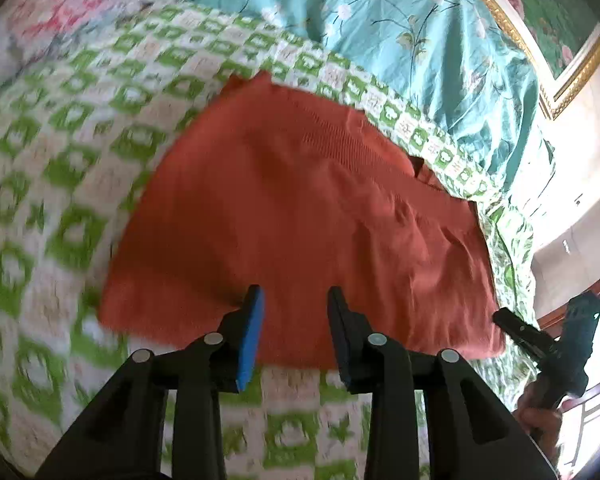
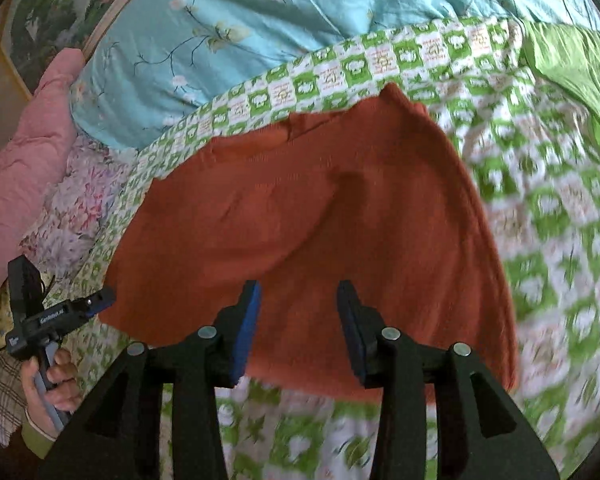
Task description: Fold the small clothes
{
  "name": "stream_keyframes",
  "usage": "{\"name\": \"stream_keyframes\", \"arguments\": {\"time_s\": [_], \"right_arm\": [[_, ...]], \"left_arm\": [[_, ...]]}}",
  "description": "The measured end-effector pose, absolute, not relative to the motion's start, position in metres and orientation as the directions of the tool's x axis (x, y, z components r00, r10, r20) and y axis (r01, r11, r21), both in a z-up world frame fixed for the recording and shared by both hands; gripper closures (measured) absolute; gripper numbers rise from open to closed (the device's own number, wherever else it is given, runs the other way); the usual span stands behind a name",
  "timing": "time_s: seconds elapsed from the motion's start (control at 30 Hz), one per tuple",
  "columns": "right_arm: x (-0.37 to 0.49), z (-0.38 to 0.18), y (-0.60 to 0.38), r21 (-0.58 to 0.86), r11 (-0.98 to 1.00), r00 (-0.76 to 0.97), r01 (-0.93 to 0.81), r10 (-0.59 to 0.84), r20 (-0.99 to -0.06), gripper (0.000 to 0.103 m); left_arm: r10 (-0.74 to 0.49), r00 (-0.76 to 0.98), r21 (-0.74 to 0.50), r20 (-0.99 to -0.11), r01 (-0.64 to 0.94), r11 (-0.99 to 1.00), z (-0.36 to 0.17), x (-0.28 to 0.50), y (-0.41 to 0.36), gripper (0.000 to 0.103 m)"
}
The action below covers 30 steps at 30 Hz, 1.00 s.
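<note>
Item: rust-red garment (image 1: 300,220), spread flat on checked bedspread (image 1: 60,168), just ahead of both tools. Left tool (image 1: 296,312): released, empty. Right tool (image 2: 299,308): released, empty. Step, judged: pre-fold. Next: pinch the 2 near corners.

Rust-red garment (image 1: 300,220) is matt knitted cloth with a ribbed band; checked bedspread (image 1: 60,140) is soft printed cloth; fingers (image 2: 246,332) are matt black plastic, blue-padded

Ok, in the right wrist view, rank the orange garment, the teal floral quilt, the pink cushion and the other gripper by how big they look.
1. orange garment
2. teal floral quilt, partly cropped
3. pink cushion, partly cropped
4. left gripper
</note>
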State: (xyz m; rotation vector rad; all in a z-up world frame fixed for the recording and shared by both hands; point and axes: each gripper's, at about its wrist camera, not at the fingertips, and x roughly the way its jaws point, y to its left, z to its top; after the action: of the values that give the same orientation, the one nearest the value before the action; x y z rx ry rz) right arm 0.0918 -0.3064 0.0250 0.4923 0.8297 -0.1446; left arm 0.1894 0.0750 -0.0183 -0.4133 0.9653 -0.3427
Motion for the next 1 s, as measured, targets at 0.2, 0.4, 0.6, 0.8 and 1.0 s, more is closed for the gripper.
{"name": "stream_keyframes", "arguments": {"time_s": [0.2, 0.4, 0.6, 0.8, 1.0], "right_arm": [[0.073, 0.014, -0.285, 0.400, 0.866, 0.659, 0.301, 0.114, -0.744, 0.058], [0.054, 0.013, -0.273, 0.418, 0.858, 0.664, 0.299, 0.128, -0.737, 0.049], [0.049, 0.017, -0.266, 0.419, 0.861, 0.666, 0.290, 0.133, -0.734, 0.049], [0.051, 0.022, -0.266, 0.431, 0.859, 0.677, 0.278, 0.143, -0.722, 0.048], [0.053, 0.024, -0.267, 0.446, 0.855, 0.684, 0.266, 0.158, -0.712, 0.048]], "left_arm": [[-0.474, 0.501, -0.521, -0.724, 0.053, 0.852, -0.035, 0.165, 0.078, 0.069], [-0.489, 0.507, -0.557, -0.710, 0.020, 0.830, -0.041, 0.153, 0.087, 0.056], [-0.465, 0.534, -0.585, -0.706, -0.070, 0.808, -0.050, 0.157, 0.101, 0.050], [-0.458, 0.562, -0.617, -0.688, -0.122, 0.778, -0.055, 0.177, 0.108, 0.050], [-0.456, 0.635, -0.689, -0.623, -0.170, 0.705, -0.064, 0.196, 0.122, 0.049]]}}
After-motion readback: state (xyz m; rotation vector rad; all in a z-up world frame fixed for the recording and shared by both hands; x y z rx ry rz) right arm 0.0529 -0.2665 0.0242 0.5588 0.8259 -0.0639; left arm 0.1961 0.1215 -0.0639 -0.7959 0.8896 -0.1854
